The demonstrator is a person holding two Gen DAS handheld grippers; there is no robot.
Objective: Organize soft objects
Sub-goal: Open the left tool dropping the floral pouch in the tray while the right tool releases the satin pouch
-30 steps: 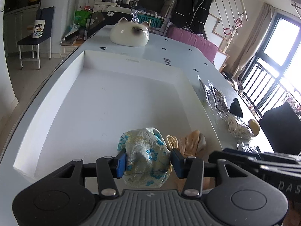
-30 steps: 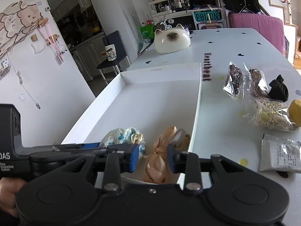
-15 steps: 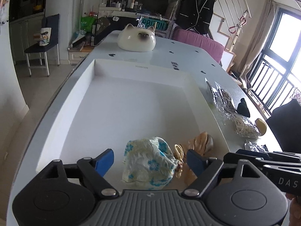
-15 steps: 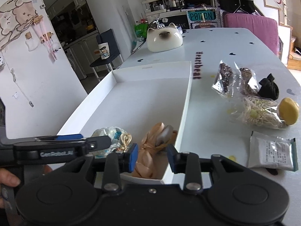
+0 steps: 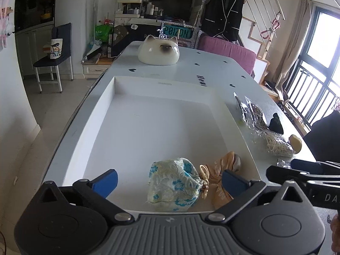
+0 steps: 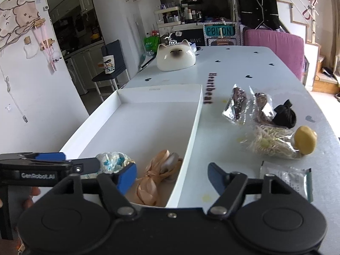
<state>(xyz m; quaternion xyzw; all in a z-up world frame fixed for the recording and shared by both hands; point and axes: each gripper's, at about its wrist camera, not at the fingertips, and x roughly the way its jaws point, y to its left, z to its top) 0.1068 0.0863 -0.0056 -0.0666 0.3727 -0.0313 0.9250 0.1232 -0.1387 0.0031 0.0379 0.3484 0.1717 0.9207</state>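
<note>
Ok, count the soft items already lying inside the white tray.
2. The blue-patterned pouch lies at the white tray's near edge; the peach satin pouch lies right beside it in the near corner. The gripper bodies may hide more.

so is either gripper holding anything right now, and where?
Nothing. Left gripper and right gripper have just opened; floral pouch and peach pouch lie free in the tray.
</note>
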